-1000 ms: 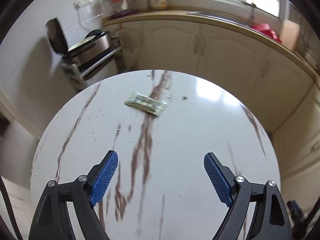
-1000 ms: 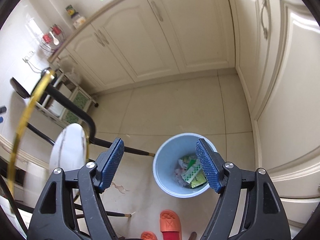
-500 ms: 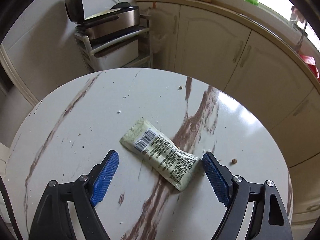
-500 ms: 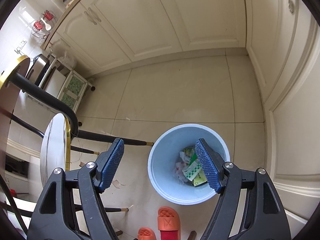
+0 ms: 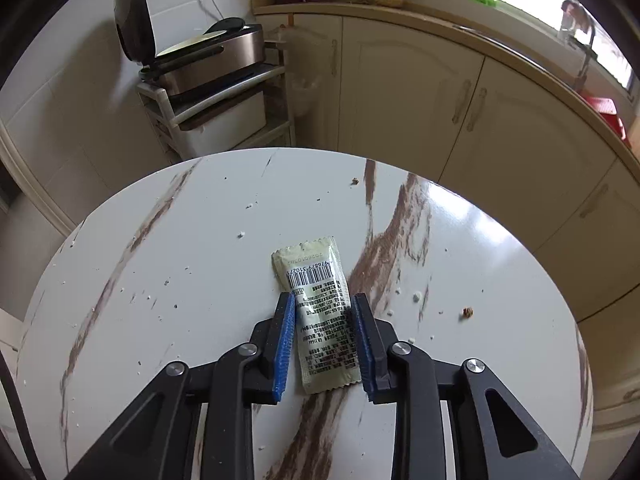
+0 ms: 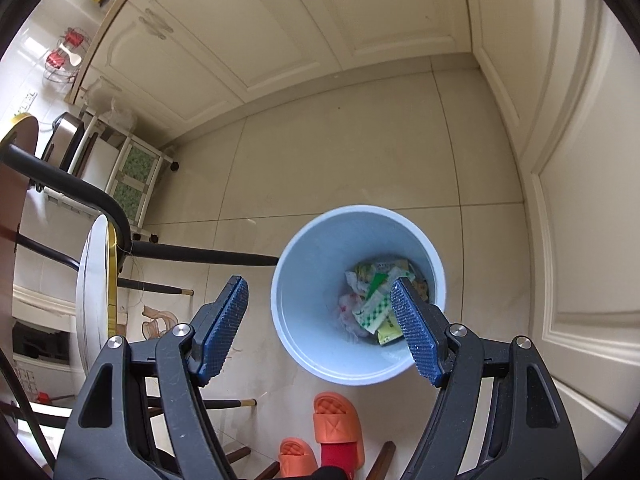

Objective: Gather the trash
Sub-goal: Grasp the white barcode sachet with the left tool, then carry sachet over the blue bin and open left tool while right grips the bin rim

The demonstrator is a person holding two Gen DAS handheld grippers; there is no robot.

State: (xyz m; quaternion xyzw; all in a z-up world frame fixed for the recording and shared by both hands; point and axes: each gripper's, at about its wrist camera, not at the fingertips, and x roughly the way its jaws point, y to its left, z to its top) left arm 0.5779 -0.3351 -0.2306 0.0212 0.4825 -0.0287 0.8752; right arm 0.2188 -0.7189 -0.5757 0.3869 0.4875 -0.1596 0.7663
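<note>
On the round, glossy marble-patterned table [image 5: 168, 264], a flat, crinkled pale-green sachet [image 5: 318, 312] with printed barcode lies between the ribbed blue pads [image 5: 285, 344] of the left gripper [image 5: 323, 346], which closes narrowly around it. Right gripper [image 6: 320, 328]: spread wide, holding nothing, above a round light-blue plastic bin [image 6: 316, 272] containing wrappers.

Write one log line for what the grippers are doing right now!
left gripper: shut on pale green printed sachet, on white marble table | right gripper: open above light blue bin
</note>
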